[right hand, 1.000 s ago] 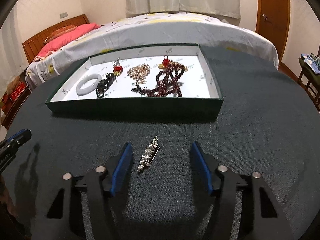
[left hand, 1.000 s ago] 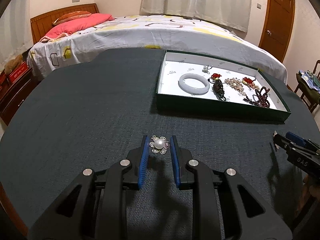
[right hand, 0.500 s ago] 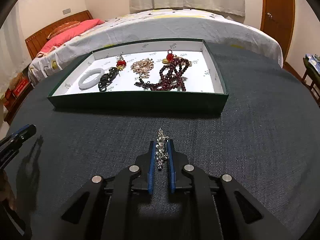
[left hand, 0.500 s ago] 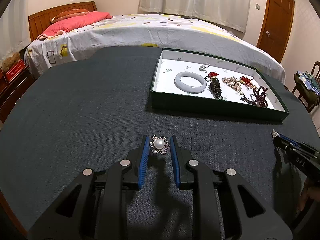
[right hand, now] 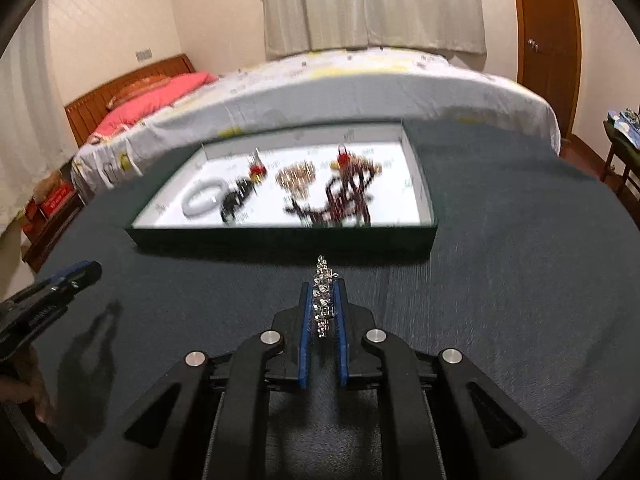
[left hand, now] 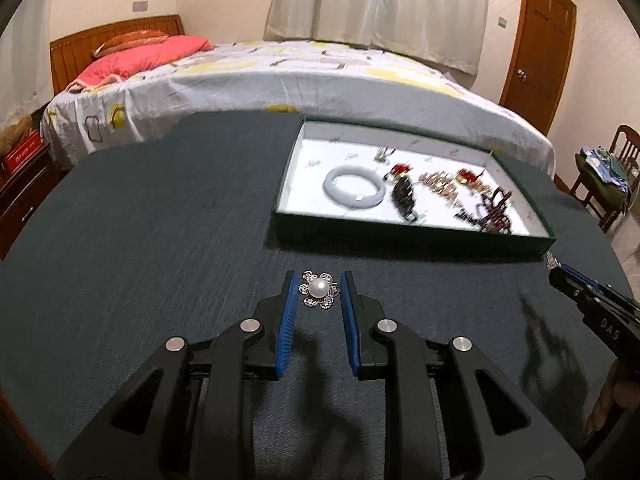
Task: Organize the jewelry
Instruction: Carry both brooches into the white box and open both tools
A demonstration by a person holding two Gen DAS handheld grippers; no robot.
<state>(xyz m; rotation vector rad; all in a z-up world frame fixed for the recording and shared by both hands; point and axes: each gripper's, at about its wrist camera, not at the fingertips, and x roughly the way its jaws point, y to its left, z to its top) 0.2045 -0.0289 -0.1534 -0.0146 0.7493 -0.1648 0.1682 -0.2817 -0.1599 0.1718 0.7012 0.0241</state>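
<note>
My left gripper [left hand: 319, 286] is shut on a silver flower brooch with a pearl [left hand: 319, 289], held above the dark table. My right gripper [right hand: 323, 292] is shut on a long rhinestone pin [right hand: 323, 298], which sticks out past the fingertips. A green tray with a white floor [left hand: 412, 236] lies ahead on the table; it holds a white bangle [left hand: 355, 186], a black piece [left hand: 404, 196], a gold-toned chain and dark red beads [left hand: 494, 212]. The tray also shows in the right wrist view [right hand: 280, 236]. Each gripper shows at the edge of the other's view.
The round table has a dark textured cloth [left hand: 140, 220]. A bed [left hand: 280, 76] stands just behind the table. A wooden door [left hand: 540, 48] and a chair [left hand: 608, 172] are at the right; a low cabinet [left hand: 20, 184] is at the left.
My right gripper closed on the rhinestone pin and lifted it toward the tray. My left gripper, holding the pearl brooch throughout, rose and moved a little forward.
</note>
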